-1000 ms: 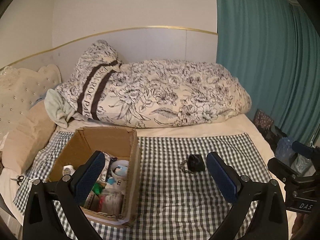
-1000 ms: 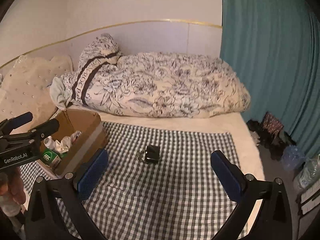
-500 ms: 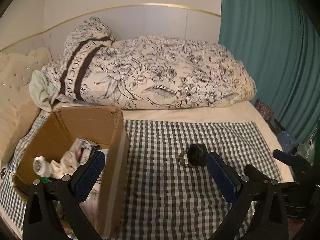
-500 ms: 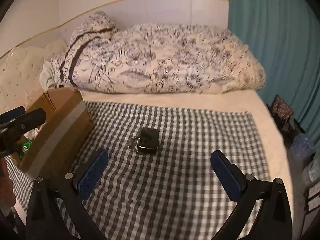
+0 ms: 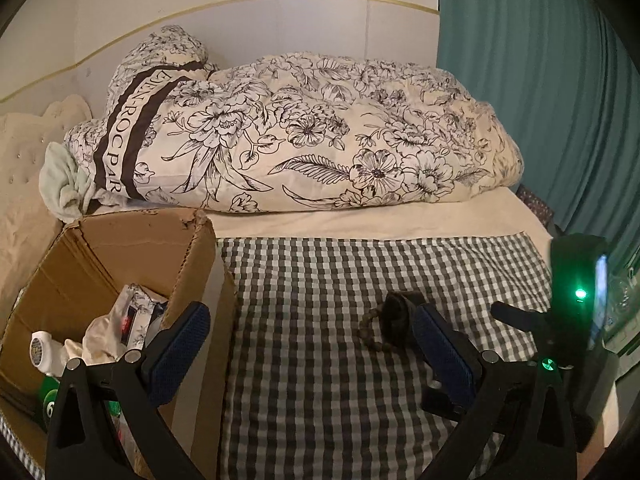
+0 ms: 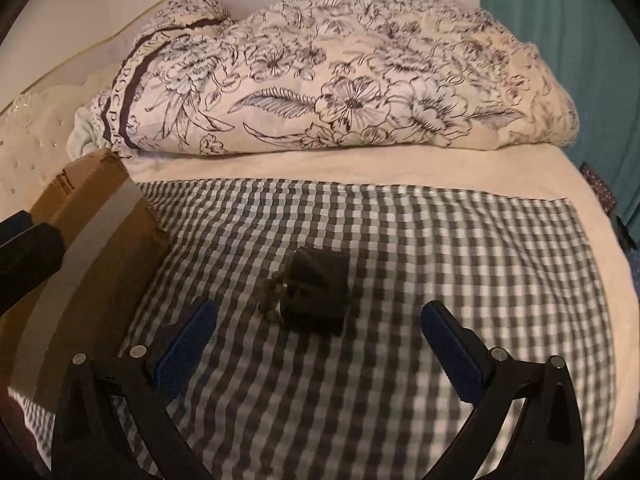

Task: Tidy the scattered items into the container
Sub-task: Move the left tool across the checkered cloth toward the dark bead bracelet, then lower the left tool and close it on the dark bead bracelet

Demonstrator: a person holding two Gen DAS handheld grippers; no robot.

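Nearest the right wrist camera, the right gripper (image 6: pixel 318 330) hangs just above the checked cloth (image 6: pixel 460 248) with its blue pads spread wide and nothing between them. Straight ahead of it, almost centred in the gap and just beyond the fingertips, lies the small dark object (image 6: pixel 314 294) with a short beaded strand (image 6: pixel 270 300) trailing off its left side. The picture is soft here, so its long axis is hard to call; it looks roughly as wide as it is deep, with the beads running out toward the box side. It sits near the middle of the cloth, well clear of every edge.

The left gripper (image 5: pixel 310 340) is likewise wide open and empty, straddling the right wall of the cardboard box (image 5: pixel 200 248) at the cloth's left edge; the dark object lies beside its right pad. The right gripper seems the better aligned for the pick. Beyond the cloth's far edge lies the rolled floral duvet (image 5: pixel 304 136).
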